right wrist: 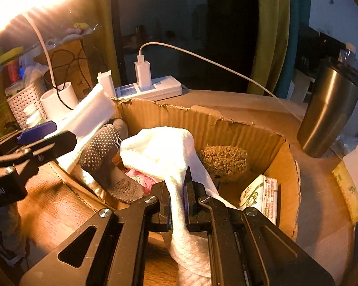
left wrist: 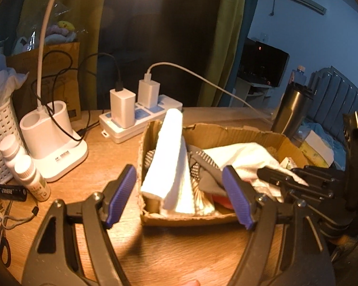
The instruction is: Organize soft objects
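Right hand-held gripper (right wrist: 177, 190) clenched on the white cloth (right wrist: 164, 152), draping ahead into the cardboard box (right wrist: 226, 128), left hand-held gripper (left wrist: 179, 195) released, hovering at the box's near edge

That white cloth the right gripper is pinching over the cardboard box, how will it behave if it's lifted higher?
The white cloth is probably floppy: it drapes and sags either side of the right gripper. It looks light, thin and fleecy. Its loose end may drag over the grey dotted glove in the cardboard box.
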Motion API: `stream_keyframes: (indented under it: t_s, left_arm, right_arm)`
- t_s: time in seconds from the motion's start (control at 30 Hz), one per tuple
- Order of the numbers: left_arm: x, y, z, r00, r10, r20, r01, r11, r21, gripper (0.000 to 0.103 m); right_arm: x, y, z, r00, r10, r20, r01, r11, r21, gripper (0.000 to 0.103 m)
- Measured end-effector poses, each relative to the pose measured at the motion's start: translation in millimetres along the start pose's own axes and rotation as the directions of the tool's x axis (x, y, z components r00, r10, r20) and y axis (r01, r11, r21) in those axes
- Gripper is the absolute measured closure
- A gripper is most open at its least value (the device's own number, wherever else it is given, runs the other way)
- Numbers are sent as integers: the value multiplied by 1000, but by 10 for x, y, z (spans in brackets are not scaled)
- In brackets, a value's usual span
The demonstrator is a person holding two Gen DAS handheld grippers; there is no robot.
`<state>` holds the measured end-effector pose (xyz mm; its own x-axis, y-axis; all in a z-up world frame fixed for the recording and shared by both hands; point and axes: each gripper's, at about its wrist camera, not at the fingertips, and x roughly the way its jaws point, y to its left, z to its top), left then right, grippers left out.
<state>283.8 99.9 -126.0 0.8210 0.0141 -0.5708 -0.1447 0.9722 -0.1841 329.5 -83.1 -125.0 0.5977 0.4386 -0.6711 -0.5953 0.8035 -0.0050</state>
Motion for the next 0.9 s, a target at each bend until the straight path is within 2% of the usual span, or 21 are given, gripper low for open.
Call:
stream_keyframes:
  t_s: [0.07, 0.17, 0.23, 0.3, 0.6, 0.9]
  left_arm:
    - [-2, -11, -3, 1000, -1, 0, 1, 1000, 5, 27]
    - [-21, -23, 0, 1000, 3, 8, -3, 1000, 13, 27]
    - [-31, -29, 3, 1000, 5, 10, -5, 1000, 14, 27]
    - [-47, -36, 13, 1000, 6, 14, -6, 1000, 16, 27]
    - [-241, -122, 58, 999, 1, 55, -3, 999, 37, 27]
    - [-485, -234, 87, 996, -6, 93, 1, 998, 58, 27]
  right_arm:
    - [-5, -1, 5, 1000, -5, -1, 5, 1000, 2, 95]
    - [-30, -7, 0, 1000, -8, -3, 8, 1000, 6, 87]
    - [-63, 0, 5, 1000, -2, 2, 2, 1000, 9, 72]
    - [-107, 4, 18, 1000, 4, 15, -4, 1000, 9, 66]
    - [-338, -20, 59, 998, -10, 54, 9, 1000, 15, 58]
    - [-652, -43, 44, 994, -29, 103, 27, 999, 25, 56]
